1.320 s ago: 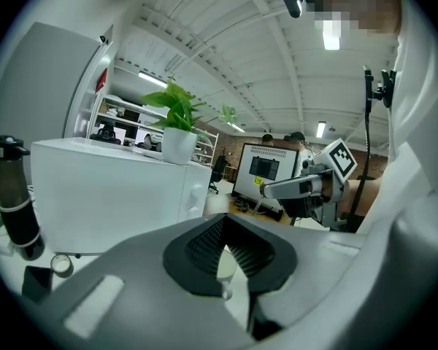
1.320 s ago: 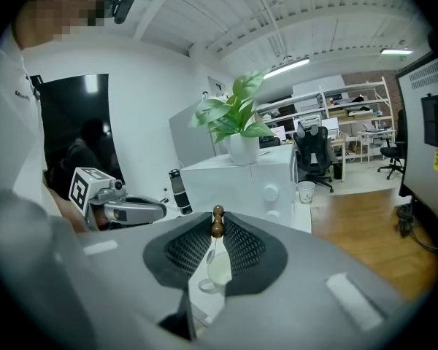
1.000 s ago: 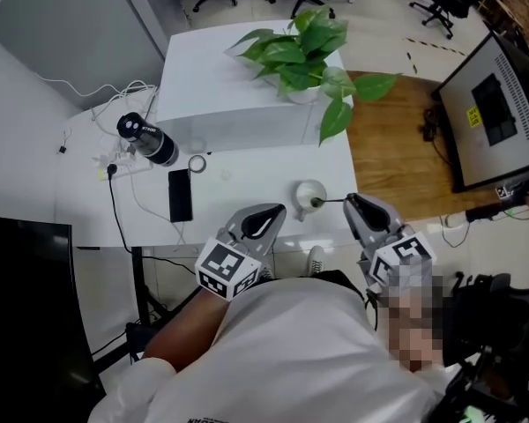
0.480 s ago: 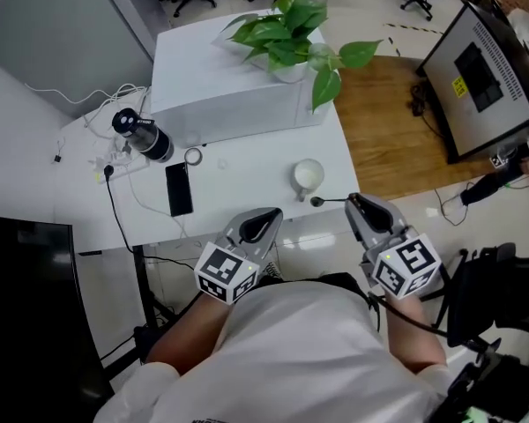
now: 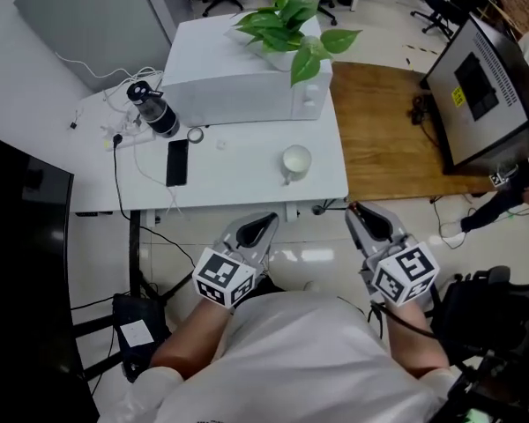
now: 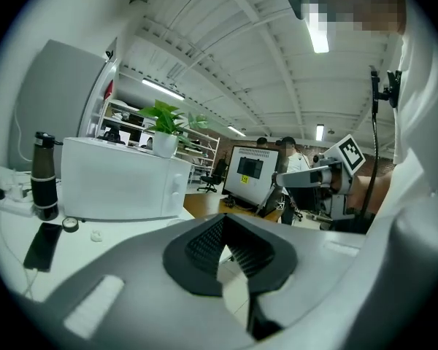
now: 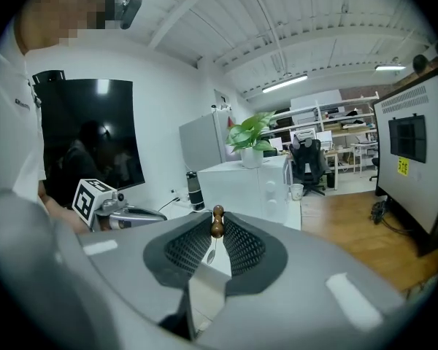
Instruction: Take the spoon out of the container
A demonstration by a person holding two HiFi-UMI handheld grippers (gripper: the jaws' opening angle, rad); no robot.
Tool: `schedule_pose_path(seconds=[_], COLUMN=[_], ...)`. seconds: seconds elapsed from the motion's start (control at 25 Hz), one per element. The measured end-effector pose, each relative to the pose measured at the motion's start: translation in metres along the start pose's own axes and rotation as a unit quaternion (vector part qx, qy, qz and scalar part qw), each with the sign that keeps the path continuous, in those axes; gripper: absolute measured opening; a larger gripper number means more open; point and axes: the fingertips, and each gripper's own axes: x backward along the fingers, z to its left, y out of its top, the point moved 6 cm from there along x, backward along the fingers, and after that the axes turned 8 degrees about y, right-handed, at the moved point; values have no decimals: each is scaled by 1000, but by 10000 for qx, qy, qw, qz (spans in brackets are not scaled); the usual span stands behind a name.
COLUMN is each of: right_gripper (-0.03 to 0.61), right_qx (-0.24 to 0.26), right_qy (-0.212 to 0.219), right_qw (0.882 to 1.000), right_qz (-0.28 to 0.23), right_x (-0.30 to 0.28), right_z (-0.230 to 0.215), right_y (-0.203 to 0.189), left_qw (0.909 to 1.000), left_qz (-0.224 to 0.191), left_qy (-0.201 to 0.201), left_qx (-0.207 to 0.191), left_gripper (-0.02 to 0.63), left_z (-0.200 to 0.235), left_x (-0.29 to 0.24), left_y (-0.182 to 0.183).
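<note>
Jaws of the left gripper (image 5: 264, 221) are pressed together, empty. The cup (image 5: 295, 159) stands near the table's (image 5: 238, 173) front right corner. The spoon (image 7: 217, 228) is clear of it, past the front edge, pinched by the right gripper (image 5: 353, 208). Best hold that pinch firm and level.

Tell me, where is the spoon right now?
In the head view the spoon sticks out leftward from the right gripper, which is shut on its handle, just off the white table's near edge, with the cup on the table beyond.
</note>
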Motion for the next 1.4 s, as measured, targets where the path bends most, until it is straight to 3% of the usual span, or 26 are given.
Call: schedule_pose_path(seconds=[0.28,0.56,0.76,1.04,1.4], right_gripper=[57,57,57,57,57], right_qx=[-80,-35,-27,-174,-215], right_qy=[334,577,624,401,158], right_qw=[9994,9983,9980,9990,9996], right_qz=[42,26,18,-11,127], right_x=[64,91,91,82,64], right_z=[13,22,41,64,82], right_y=[-32,-45,-50,-48,-54], left_qw=[9997,9983,9987,9996,9994], left_qz=[19,-54,11,236,318], left_qy=[248,578,506,113,-109], left_qx=[20,22,76,-88,-104], left_gripper=[3,4,3,5,5], left_z=[-78,-112,-113,-102,-73], left_x=[22,45,57,72,84], left_y=[-28,-37,-42,-36,-40])
